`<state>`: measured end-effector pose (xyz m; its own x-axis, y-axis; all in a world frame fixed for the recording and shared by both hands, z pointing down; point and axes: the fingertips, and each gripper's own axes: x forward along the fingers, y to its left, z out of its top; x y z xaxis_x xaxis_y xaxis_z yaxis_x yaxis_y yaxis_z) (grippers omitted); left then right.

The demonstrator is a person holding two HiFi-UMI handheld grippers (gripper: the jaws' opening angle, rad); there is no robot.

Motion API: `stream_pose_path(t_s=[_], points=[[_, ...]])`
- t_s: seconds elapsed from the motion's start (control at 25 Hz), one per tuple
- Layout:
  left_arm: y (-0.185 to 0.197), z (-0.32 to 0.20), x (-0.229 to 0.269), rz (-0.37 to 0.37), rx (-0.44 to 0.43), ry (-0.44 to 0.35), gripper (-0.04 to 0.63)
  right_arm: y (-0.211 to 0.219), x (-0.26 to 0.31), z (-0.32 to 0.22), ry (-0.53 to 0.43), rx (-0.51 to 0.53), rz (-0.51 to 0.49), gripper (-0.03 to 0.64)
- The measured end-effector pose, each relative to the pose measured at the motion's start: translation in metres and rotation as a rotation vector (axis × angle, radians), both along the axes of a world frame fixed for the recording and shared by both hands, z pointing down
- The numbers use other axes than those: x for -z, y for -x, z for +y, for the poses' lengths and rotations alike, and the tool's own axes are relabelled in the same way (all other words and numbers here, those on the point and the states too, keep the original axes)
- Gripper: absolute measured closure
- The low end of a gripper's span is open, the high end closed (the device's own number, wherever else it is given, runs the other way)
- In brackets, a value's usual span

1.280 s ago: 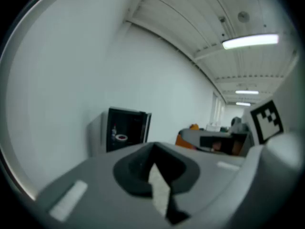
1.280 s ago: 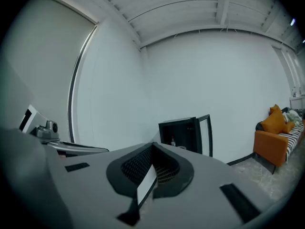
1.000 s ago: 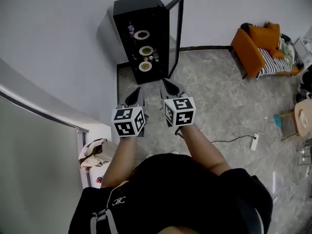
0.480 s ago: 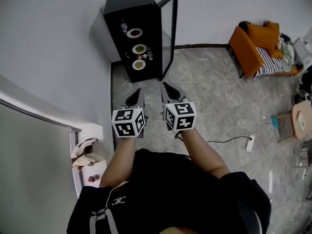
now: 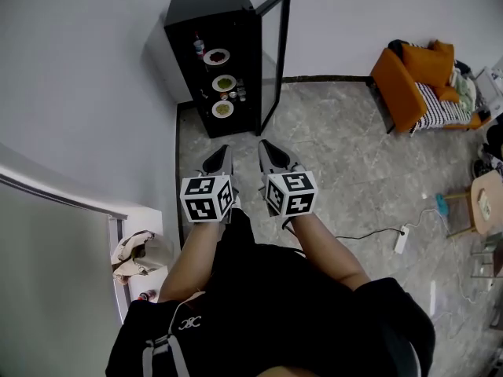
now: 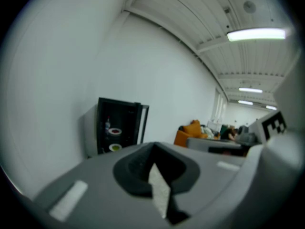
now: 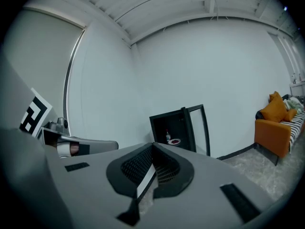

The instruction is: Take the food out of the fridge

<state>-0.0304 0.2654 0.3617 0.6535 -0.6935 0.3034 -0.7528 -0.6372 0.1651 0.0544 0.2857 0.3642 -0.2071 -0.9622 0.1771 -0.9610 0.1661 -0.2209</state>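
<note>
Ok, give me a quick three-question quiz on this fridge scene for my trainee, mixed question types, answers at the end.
1. True or false: the fridge has its glass door standing open.
2. How many plates of food show on its shelves in the head view?
3. The left gripper and right gripper are: A both shut and empty; B both wide open; C each shut on a plate.
Key: 1 true; 2 three; 3 A.
</note>
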Motion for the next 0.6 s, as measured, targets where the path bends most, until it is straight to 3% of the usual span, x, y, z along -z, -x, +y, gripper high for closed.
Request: stream_pose_path(t_s=[0.28,0.6], points=[[-0.011,-0.080,-0.008,0.031,-0.002,0.005,0.597,-0.013,-0.008,-0.073,0.003,-0.018,0.043,0.618],[-0.018,-0.213,0.003,0.053,-0.016,0.004,0.597,-0.022,0.007,-0.203,0.012,-0.046,0.052,0.618]])
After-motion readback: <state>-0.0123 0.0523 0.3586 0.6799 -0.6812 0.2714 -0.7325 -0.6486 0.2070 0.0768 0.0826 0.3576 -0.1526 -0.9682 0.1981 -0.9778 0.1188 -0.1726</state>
